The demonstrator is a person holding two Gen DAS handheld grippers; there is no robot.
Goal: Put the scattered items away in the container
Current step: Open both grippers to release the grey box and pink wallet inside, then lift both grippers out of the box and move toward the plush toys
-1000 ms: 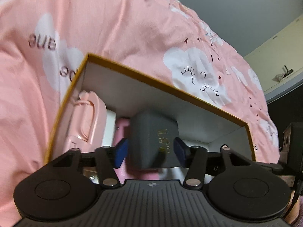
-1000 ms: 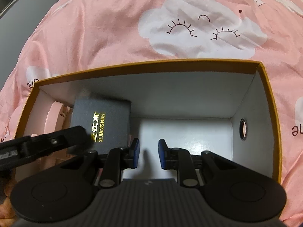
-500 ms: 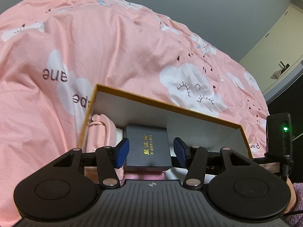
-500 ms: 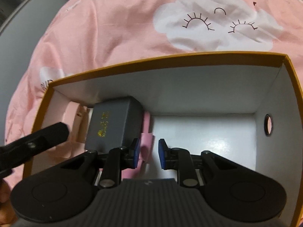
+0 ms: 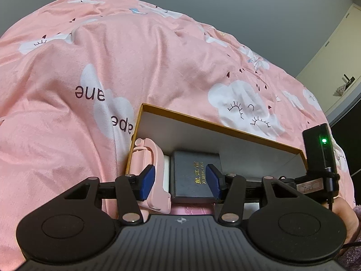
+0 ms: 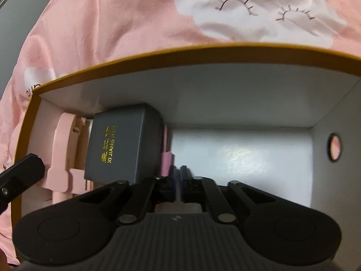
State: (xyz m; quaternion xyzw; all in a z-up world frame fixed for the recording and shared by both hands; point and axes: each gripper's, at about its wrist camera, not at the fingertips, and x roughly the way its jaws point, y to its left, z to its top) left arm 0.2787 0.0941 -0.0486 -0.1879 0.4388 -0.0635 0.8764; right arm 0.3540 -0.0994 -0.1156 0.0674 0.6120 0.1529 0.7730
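Two grippers hang over the open box point(image 6: 203, 52) lying on the pink bed cover point(image 5: 112, 56). The dark grey case point(image 5: 195, 176) with gold lettering, clamped in the left gripper point(image 5: 180, 181) a second ago, now lies loose in the left part of the box beside the pink item point(image 5: 151, 171). The left jaws are easing inward yet stand clear of the case, which shows well beyond them, and the gripper has drawn back and up so more of the bed shows. In the right wrist view, the right gripper point(image 6: 178, 183) has sunk nearer the box's white floor; its jaws, apart a moment ago, are pressed together with nothing between them, just right of the case.
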